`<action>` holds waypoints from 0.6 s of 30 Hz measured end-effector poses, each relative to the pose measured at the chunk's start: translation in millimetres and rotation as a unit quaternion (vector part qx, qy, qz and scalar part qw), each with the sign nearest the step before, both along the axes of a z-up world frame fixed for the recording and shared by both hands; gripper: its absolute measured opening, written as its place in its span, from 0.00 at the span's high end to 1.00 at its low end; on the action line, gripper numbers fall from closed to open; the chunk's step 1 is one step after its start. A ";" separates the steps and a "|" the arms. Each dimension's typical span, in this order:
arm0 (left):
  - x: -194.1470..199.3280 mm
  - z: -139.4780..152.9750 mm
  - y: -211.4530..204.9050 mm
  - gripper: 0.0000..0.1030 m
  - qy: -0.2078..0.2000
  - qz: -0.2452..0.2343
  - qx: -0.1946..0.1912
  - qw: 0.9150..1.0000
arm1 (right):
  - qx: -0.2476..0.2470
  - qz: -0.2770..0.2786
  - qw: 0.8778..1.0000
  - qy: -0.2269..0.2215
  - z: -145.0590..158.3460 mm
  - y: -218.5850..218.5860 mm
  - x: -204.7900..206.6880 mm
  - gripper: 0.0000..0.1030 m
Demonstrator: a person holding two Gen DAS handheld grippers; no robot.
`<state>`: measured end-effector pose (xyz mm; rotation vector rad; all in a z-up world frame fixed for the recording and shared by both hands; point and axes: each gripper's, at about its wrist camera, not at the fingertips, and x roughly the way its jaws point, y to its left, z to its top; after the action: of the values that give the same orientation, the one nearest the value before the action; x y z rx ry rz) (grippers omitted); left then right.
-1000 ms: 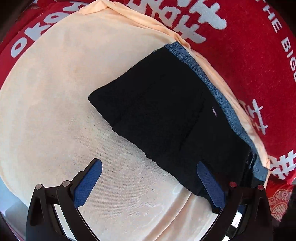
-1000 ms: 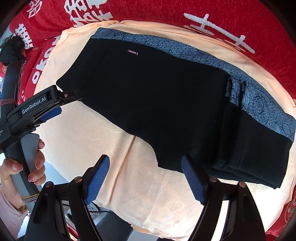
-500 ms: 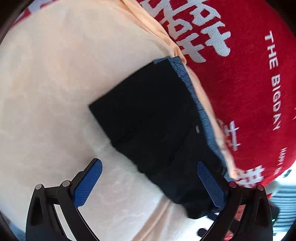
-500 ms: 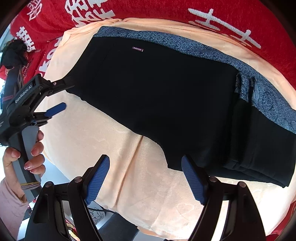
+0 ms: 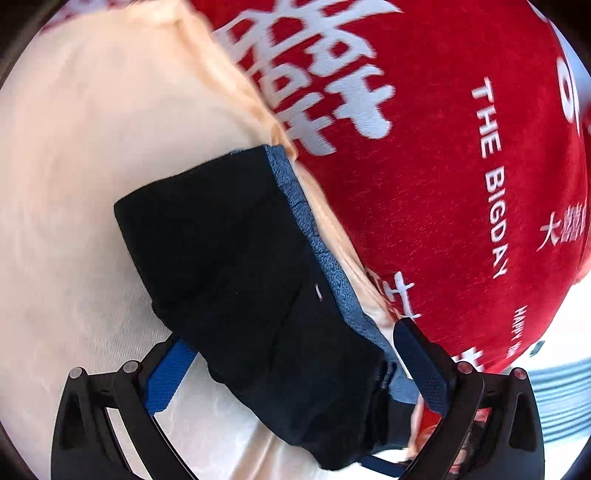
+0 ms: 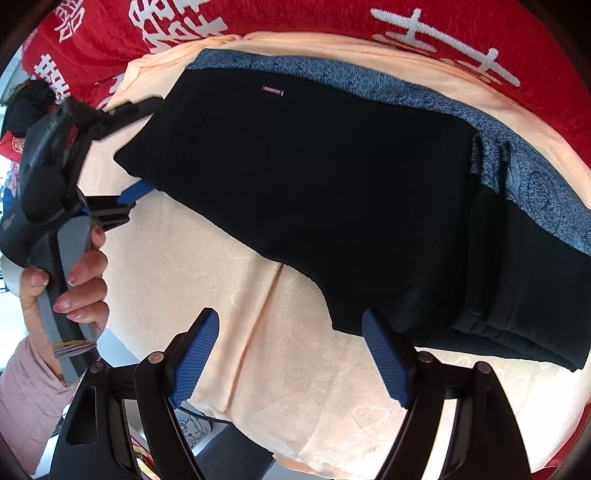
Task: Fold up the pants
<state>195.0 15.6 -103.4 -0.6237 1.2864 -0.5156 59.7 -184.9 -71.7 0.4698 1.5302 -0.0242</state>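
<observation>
Jaws of both grippers stand spread: left gripper (image 5: 291, 365) straddles one end of the pants (image 6: 332, 199), already folded; another fold likely remains.

We took the pants (image 6: 332, 192) as our landmark. They lay folded on a towel (image 6: 258, 332), which spread out past them toward the cameras. The towel in turn lay on a lettered cloth (image 6: 480, 29) that ran on behind the pants' far edge. A small label (image 6: 272, 91) sat on the pants near that far edge. In the right wrist view, the left hand-held gripper (image 6: 136, 155) stood at the pants' left end, one finger over and one under the corner, with a hand (image 6: 74, 280) on its handle farther left. The right hand-held gripper (image 6: 288, 354) hung over the towel, just in front of the pants' near edge.
</observation>
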 end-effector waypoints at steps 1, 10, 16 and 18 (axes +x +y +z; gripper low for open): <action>2.3 -4.0 -4.0 0.00 0.006 -0.002 0.023 1.000 | -0.003 -0.001 1.000 -0.003 0.8 0.3 -2.5 0.20; 4.5 -11.6 -4.6 0.64 0.006 0.010 0.161 0.987 | -0.033 0.006 0.999 -0.037 23.3 -36.1 18.9 0.20; -28.5 21.2 -57.7 0.66 -0.171 -0.113 0.306 0.930 | -0.026 -0.005 0.998 -0.062 47.0 -69.1 61.9 0.20; -37.8 24.1 -68.7 0.66 -0.204 -0.134 0.332 0.911 | -0.012 -0.002 0.998 -0.068 54.0 -71.4 78.3 0.20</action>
<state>157.2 -53.2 -79.3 0.2309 1.0549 -0.3676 138.0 -256.3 -17.8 0.4457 1.3934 -0.0127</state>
